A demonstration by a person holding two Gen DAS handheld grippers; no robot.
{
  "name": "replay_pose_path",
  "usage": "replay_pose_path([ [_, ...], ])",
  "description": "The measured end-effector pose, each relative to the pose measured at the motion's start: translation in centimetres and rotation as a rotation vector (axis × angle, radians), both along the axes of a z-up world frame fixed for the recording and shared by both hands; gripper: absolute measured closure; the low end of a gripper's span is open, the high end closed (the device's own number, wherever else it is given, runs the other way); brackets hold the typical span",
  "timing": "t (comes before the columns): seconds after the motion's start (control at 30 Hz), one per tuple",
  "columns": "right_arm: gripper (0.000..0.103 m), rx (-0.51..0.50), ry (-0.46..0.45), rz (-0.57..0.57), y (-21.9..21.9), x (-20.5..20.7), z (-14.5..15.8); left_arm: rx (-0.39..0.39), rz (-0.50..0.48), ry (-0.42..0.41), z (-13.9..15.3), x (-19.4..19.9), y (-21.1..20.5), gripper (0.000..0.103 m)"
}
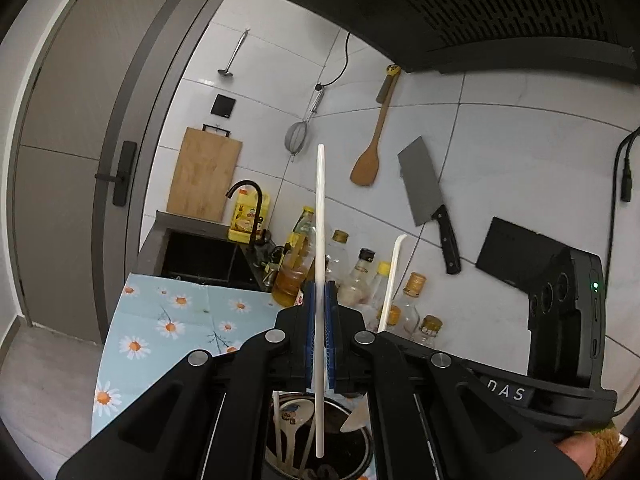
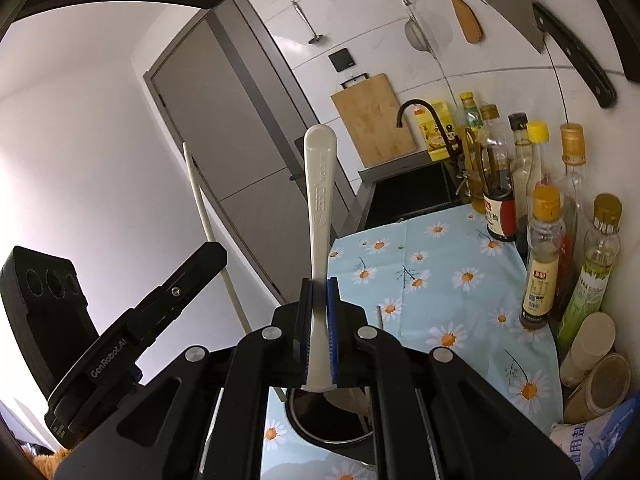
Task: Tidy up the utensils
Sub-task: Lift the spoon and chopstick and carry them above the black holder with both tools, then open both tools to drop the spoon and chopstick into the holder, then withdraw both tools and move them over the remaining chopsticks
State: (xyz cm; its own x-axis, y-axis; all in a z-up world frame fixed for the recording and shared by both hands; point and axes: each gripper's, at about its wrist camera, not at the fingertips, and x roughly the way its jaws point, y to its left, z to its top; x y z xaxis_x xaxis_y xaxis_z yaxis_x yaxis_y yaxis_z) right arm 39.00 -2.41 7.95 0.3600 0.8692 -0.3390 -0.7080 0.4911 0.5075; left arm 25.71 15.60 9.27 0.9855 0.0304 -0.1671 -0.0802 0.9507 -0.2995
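Observation:
My left gripper (image 1: 320, 292) is shut on a thin white chopstick (image 1: 320, 208) that stands upright, its lower end hanging over a dark round utensil holder (image 1: 360, 452). The holder contains a patterned spoon (image 1: 292, 420) and several other utensils. My right gripper (image 2: 320, 284) is shut on a white plastic spoon (image 2: 318, 200), handle up, its bowl end just above the same holder (image 2: 304, 424). In the left wrist view the spoon handle (image 1: 394, 276) rises beside the right gripper's housing (image 1: 560, 312). In the right wrist view the left gripper (image 2: 212, 256) and its chopstick (image 2: 208, 220) show at the left.
A blue daisy-print cloth (image 2: 440, 280) covers the counter. Oil and sauce bottles (image 2: 540, 256) line the wall side. Behind are a sink (image 1: 200, 256), a black tap (image 1: 248, 200) and a wooden board (image 1: 206, 176). A cleaver (image 1: 424, 188), wooden spatula (image 1: 370, 152) and strainer (image 1: 296, 138) hang on the tiles.

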Motion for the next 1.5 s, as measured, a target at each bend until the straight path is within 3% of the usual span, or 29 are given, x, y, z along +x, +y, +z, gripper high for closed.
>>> replay_pose_path([
  [0.2,0.095,-0.036,0.026,-0.010,0.5,0.4,-1.9,0.019,-0.016,0.050,-2.0,1.0,0.0,0.099],
  [0.47,0.094,-0.084,0.086,0.000,0.9,0.8,-3.8,-0.016,-0.049,0.130,-4.4,1.7,0.2,0.099],
  [0.57,0.086,-0.096,0.111,0.015,0.9,0.7,-4.2,-0.013,-0.055,0.163,-5.0,1.6,-0.1,0.097],
  [0.67,0.086,-0.095,0.107,0.006,0.5,0.6,-4.0,-0.031,-0.061,0.185,-5.4,1.3,0.1,0.078],
  [1.1,0.082,-0.081,0.103,0.014,-1.3,-0.8,-2.8,-0.033,-0.055,0.196,-4.5,-0.9,-0.1,0.078],
  [1.3,0.081,-0.089,0.092,0.023,-2.8,-2.1,-1.5,-0.061,-0.097,0.225,-4.1,-2.5,-0.4,0.078],
  [1.4,0.068,-0.096,0.103,0.034,-3.6,-2.9,-1.0,-0.088,-0.100,0.279,-4.2,-3.3,-0.5,0.078],
  [1.5,0.066,-0.111,0.133,0.053,-4.2,-3.7,-0.9,-0.117,-0.111,0.317,-4.3,-4.4,-0.7,0.078],
])
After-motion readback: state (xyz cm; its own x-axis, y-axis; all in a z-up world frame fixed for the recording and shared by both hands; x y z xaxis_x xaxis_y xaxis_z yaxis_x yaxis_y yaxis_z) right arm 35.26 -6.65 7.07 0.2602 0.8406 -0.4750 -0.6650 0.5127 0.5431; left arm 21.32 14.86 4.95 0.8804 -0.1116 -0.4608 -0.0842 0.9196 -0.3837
